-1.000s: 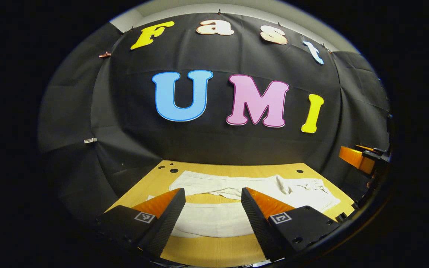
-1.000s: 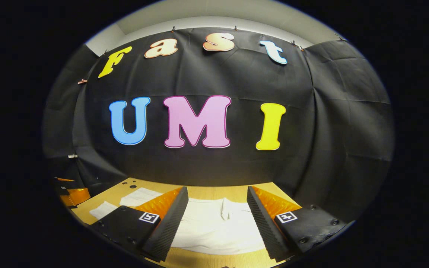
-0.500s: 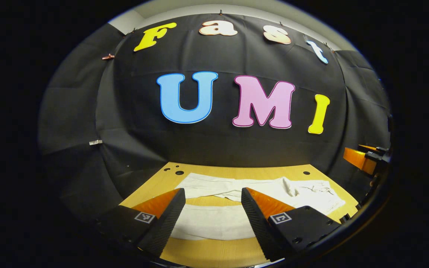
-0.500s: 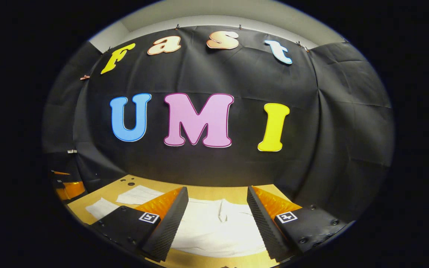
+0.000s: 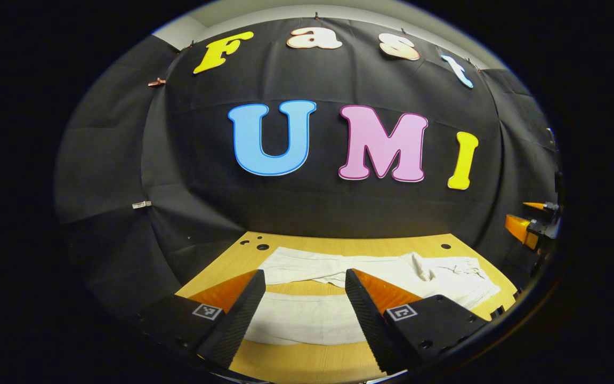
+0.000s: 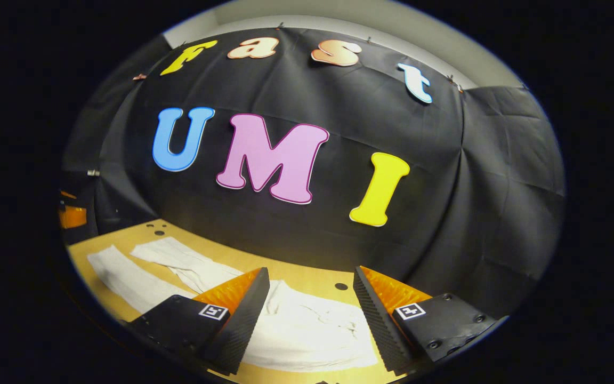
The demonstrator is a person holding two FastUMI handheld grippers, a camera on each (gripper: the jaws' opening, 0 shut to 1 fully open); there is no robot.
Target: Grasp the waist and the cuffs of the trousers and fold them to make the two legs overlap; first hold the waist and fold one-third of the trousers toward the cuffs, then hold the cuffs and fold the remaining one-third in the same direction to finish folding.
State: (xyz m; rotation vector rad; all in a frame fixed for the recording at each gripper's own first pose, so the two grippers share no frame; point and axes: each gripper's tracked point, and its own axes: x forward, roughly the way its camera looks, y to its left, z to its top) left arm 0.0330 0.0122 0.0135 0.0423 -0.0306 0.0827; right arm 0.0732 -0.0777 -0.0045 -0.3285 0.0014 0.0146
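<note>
On the wooden worktop (image 5: 307, 357), the pale trousers (image 5: 371, 269) are lying spread flat with their 2 legs apart, not yet overlapped, so the first fold is looking undone.

In the left gripper view, the left claw (image 5: 303, 281) is hovering with its jaws wide apart and gripping nothing, and the near trouser leg (image 5: 299, 317) is sitting directly ahead of it and just below, passing crosswise between its fingertips. The far leg (image 5: 307, 261) is running beside it, nearer the booth wall. The long axis of the trousers is running side to side across this view, with the rumpled waist end (image 5: 461, 274) lying off to the right.

In the right gripper view, the right claw (image 6: 311, 281) is likewise hanging with jaws apart and empty, and the waist section (image 6: 307, 333) is lying straight ahead and under it. From there the 2 legs (image 6: 126, 277) are stretching away to the left, so the cuffs are pointing toward the left claw's side.

Judging from this, the right claw is the nearer one to the waist and the left claw the nearer one to the leg ends. The coming move probably calls for each to drop down onto the near edge.
</note>
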